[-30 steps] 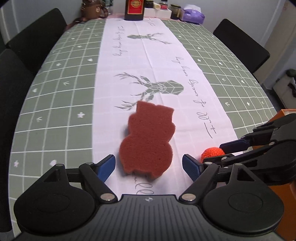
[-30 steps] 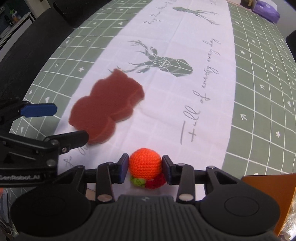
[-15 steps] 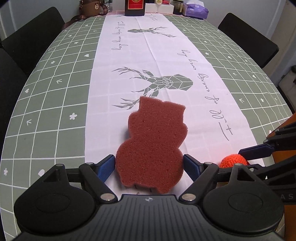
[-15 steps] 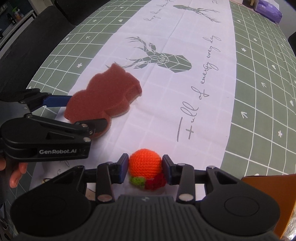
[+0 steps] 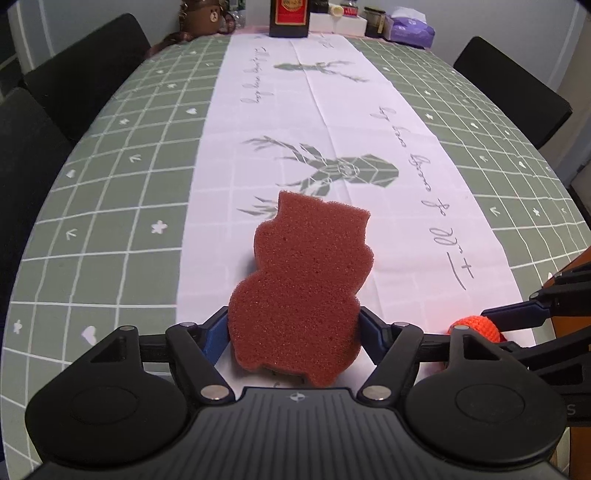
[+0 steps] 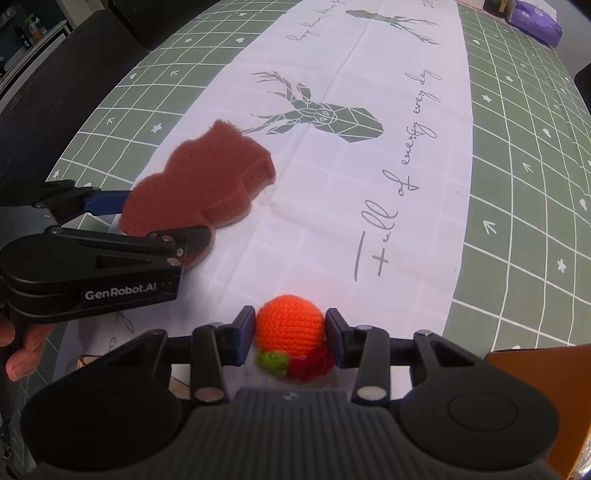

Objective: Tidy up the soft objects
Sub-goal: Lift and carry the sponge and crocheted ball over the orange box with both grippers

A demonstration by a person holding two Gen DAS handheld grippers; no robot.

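Observation:
A dark red owl-shaped sponge [image 5: 303,284] lies on the white table runner. My left gripper [image 5: 293,328] is shut on its near, wide end, both blue pads pressing its sides. The sponge [image 6: 199,184] and left gripper [image 6: 147,218] also show in the right wrist view, to the left. My right gripper [image 6: 290,332] is shut on an orange crocheted ball [image 6: 290,325] with green and red yarn bits under it. That ball [image 5: 476,326] shows in the left wrist view at the right, between the right gripper's fingers.
The table carries a green checked cloth [image 5: 110,206] with a white deer-print runner. Black chairs [image 5: 85,70] stand along both sides. A dark bottle box [image 5: 289,16], a teddy bear, jars and a purple tissue pack [image 5: 410,29] sit at the far end. An orange box edge [image 6: 535,369] is at the near right.
My left gripper moved forward around the sponge's near end and closed on it. The right gripper stays shut on the orange ball.

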